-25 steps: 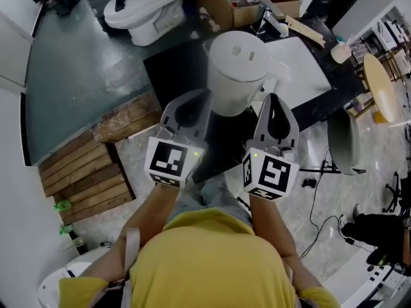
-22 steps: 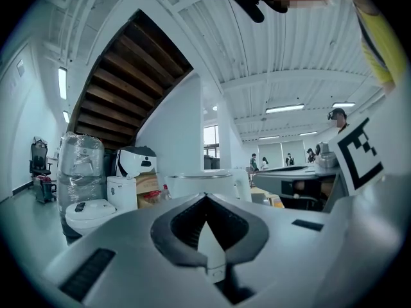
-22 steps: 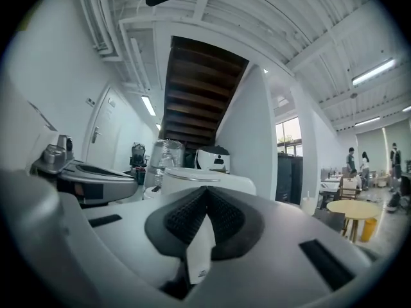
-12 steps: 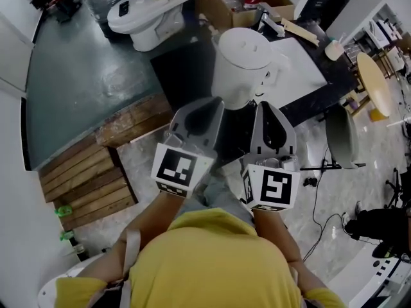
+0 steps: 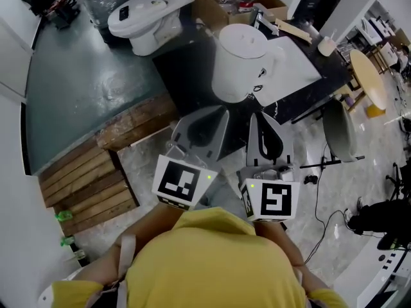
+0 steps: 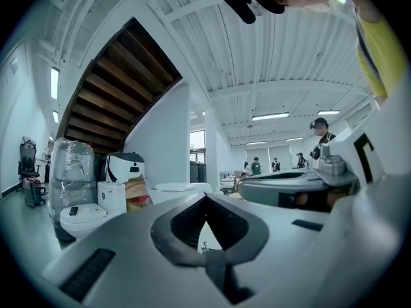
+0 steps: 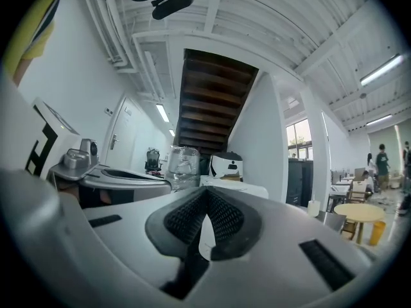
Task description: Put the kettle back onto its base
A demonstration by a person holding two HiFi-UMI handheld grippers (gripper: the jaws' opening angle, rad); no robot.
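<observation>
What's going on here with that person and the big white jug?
A person in a yellow shirt holds a gripper in each hand, both pointed toward a white kettle standing on a black table. The left gripper and right gripper are both shut and empty, stopped short of the kettle and touching nothing. The job is to set the kettle on its base; from above I can't tell whether it sits on one.
</observation>
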